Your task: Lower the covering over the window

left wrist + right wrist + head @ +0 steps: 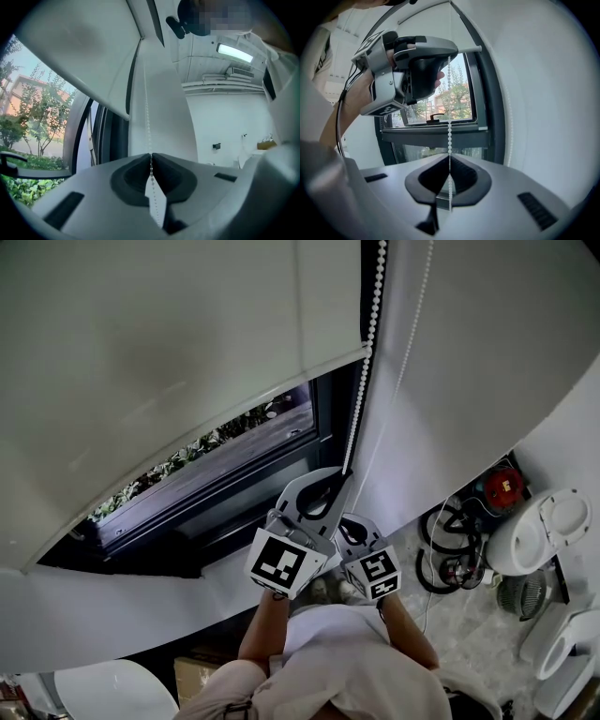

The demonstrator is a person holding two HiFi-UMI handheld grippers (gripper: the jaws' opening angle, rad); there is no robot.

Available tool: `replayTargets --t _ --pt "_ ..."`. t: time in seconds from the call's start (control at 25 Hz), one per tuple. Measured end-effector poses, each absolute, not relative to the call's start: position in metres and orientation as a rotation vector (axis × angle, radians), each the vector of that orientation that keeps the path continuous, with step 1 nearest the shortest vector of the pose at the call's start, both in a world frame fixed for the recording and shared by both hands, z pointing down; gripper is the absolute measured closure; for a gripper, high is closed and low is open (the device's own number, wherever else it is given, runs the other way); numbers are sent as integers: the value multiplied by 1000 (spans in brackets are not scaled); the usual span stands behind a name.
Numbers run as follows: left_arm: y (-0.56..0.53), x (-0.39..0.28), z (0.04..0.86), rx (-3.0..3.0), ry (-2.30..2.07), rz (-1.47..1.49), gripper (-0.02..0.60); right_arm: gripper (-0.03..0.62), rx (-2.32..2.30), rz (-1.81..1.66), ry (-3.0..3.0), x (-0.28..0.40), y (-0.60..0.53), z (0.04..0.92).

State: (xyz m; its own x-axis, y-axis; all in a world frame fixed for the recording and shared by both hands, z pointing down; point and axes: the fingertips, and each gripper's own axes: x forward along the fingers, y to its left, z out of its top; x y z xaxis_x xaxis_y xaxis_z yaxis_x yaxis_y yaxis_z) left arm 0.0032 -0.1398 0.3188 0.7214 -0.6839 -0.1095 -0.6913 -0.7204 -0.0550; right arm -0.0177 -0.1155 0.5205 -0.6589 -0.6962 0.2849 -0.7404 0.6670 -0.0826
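Observation:
A white roller blind [169,352] covers the upper part of a dark-framed window [225,479]; greenery shows through the glass below its bottom bar. A white bead chain [367,352] hangs at the blind's right edge, and a second strand [412,324] hangs against the wall. My left gripper [342,474] is the higher one and is shut on the chain [146,117], with beads running into the closed jaws [151,157]. My right gripper [349,526] sits just below it, shut on the same chain [449,126] where it enters the tips [450,157]. In the right gripper view, the left gripper [412,65] is straight above.
A white wall [469,381] runs right of the window. On the floor at the right are a white toilet-like fixture [544,531], a red object [503,486], coiled cables [450,540] and a small fan [520,594]. A round white seat [112,690] is at bottom left.

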Motion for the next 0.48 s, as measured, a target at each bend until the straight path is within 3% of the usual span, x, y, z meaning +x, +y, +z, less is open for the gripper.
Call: replayTargets --t 0.48 --pt "-133 9 386 -2926 1163 -18 561 594 1101 415 -2552 -16 -105 583"
